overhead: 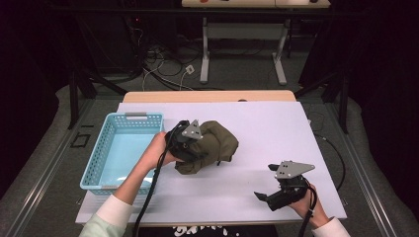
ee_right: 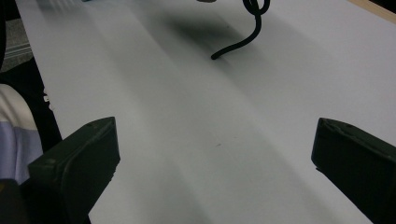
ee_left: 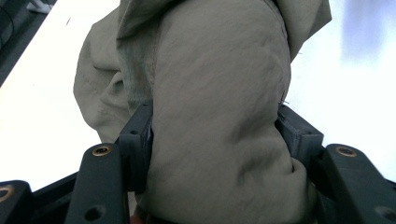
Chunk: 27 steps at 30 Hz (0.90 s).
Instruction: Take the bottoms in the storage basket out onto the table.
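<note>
High view. Item: olive-green cloth bundle [overhead: 210,145], crumpled, resting on the white surface [overhead: 257,123] just right of the light-blue perforated basket [overhead: 121,148], which stands at the surface's left edge with nothing in it. Left tongs [overhead: 197,154] are set into the bundle's near-left side, with the hand [overhead: 157,150] behind them close to the basket's right wall. Right tongs [overhead: 264,190] sit low near the front right corner of the surface, well apart from the bundle, jaws spread.

Left gripper view. Both black jaws press against a thick fold of the cloth bundle [ee_left: 219,116], one on each side; the fabric bulges up and out between them. State: clamped on the cloth. White surface shows to either side.

Right gripper view. Jaws stand wide, nothing between them but bare white surface [ee_right: 210,140]. A black cable [ee_right: 243,42] curls at the far end.

Step in hand, as judged: the grasp on the bundle is made, with the lift not yet begun. Next move, as judged: raise the bundle clear of the basket wall, carry it left over the basket and release. Loose folds may drag or catch on the rim, so a clean lift matters.
</note>
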Each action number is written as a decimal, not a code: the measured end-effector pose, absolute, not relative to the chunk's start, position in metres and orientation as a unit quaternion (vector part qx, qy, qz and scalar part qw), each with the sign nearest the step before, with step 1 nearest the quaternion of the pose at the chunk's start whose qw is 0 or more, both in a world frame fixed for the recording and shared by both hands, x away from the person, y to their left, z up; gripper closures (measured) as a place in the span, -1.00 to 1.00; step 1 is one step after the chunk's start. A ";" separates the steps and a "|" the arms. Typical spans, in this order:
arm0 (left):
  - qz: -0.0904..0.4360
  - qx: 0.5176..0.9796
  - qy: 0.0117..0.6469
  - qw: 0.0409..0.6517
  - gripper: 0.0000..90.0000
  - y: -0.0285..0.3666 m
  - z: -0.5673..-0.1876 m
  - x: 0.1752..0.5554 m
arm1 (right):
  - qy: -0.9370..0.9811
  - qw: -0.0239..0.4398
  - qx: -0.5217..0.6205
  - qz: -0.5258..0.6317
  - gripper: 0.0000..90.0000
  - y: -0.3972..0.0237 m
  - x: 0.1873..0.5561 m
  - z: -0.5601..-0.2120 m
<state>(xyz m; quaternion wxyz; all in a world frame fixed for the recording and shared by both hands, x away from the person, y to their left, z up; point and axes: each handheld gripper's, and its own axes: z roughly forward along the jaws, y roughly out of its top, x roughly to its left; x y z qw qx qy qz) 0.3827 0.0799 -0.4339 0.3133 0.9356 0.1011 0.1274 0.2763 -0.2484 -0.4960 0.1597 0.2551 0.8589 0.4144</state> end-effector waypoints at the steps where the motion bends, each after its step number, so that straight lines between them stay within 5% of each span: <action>1: 0.126 0.936 0.102 0.313 -0.08 0.079 -0.435 0.383 | 0.859 0.160 0.255 0.414 -0.98 -0.248 0.276 -0.496; 27: 0.107 0.951 0.092 0.275 -0.08 0.059 -0.455 0.391 | 0.859 0.159 0.255 0.413 -0.98 -0.249 0.277 -0.496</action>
